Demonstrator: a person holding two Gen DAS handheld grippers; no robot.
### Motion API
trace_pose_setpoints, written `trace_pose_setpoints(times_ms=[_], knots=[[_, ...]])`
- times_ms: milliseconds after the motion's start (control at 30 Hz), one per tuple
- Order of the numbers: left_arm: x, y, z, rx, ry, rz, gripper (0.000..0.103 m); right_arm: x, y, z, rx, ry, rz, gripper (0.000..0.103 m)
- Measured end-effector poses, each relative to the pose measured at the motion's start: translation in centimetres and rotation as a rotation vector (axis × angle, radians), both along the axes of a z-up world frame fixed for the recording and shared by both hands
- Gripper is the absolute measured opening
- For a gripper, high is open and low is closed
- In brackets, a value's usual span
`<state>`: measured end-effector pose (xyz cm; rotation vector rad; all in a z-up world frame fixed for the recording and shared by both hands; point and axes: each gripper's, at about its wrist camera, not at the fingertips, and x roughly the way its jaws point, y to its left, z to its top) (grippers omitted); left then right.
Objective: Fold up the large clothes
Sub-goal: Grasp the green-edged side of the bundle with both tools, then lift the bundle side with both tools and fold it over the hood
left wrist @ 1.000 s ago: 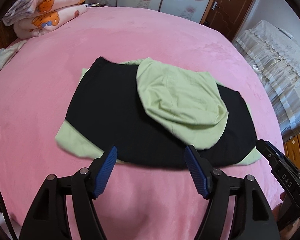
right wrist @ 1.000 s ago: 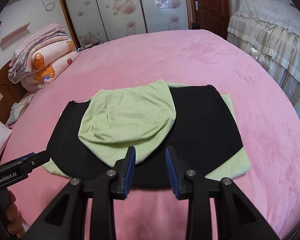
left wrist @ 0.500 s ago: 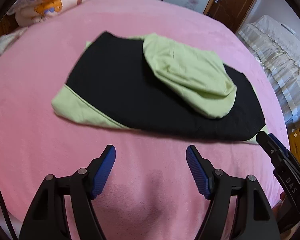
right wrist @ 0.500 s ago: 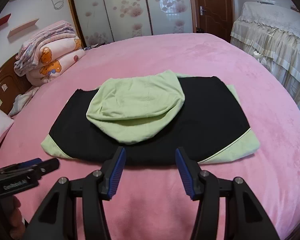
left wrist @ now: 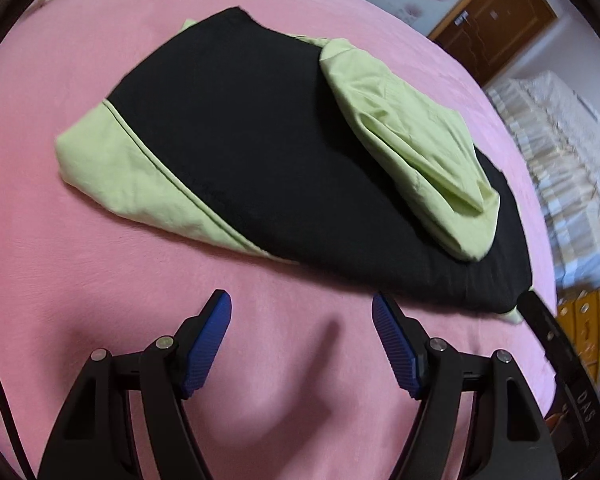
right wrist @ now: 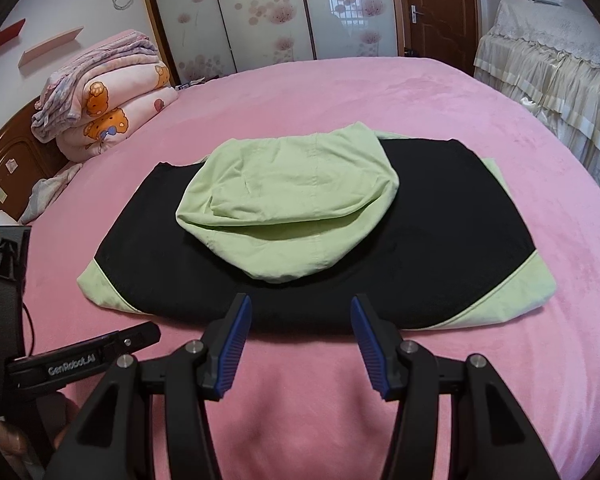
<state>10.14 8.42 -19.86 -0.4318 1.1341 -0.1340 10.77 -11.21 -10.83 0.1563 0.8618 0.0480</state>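
A folded black jacket (left wrist: 260, 140) with light green corner panels lies flat on the pink bedspread (left wrist: 100, 280). Its green hood (left wrist: 420, 152) rests on top. My left gripper (left wrist: 300, 304) hangs open over bare bedspread, just short of the jacket's near edge, with nothing between its blue pads. In the right wrist view the jacket (right wrist: 440, 220) and hood (right wrist: 292, 192) fill the middle. My right gripper (right wrist: 300, 304) stands open, its tips level with the near black edge and nothing between them. The left gripper's body (right wrist: 80, 360) shows at the lower left there.
Folded quilts (right wrist: 108, 108) are stacked at the bed's far left beside a wooden headboard (right wrist: 4, 160). A second bed with a beige frilled cover (right wrist: 560, 80) stands to the right. A wooden door (right wrist: 440, 8) and flowered sliding panels (right wrist: 260, 12) close the far wall.
Both grippers have sunk toward the bed and now sit close to the jacket's near edge. The right jaws have widened. The jacket has not moved.
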Motion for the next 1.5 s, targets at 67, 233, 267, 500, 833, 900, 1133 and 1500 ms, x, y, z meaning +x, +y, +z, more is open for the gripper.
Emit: trace_pose_setpoints(times_ms=[67,233,267,500,833,900,1133,1500], knots=[[0.7,0.5,-0.8,-0.030,0.004,0.019,0.071,0.5,0.2,-0.4,0.001,0.007,0.004,0.052],[2.4,1.8,-2.2,-0.101,-0.049,0.068,0.072,1.4,0.5,-1.1,0.004,0.016,0.004,0.052],[2.7,2.1,-2.3,-0.109,-0.062,0.076,0.072,1.5,0.5,-1.2,0.004,0.014,0.002,0.052],[5.4,3.2,-3.1,-0.127,-0.164,0.131,0.072,3.0,0.7,-1.6,-0.019,0.005,0.003,0.052],[8.9,4.7,-2.2,-0.077,-0.233,0.275,0.067,8.2,1.5,0.5,-0.131,-0.116,0.004,0.052],[9.2,4.7,-2.0,-0.054,-0.237,0.293,0.047,9.7,2.0,0.3,-0.161,-0.131,0.003,0.049],[8.5,3.8,0.3,0.134,-0.301,0.265,0.008,13.3,4.0,-4.6,-0.213,-0.004,0.084,0.009],[6.7,-7.4,9.9,0.280,-0.636,-0.013,0.006,12.3,1.7,-7.4,-0.020,0.065,0.067,0.005]])
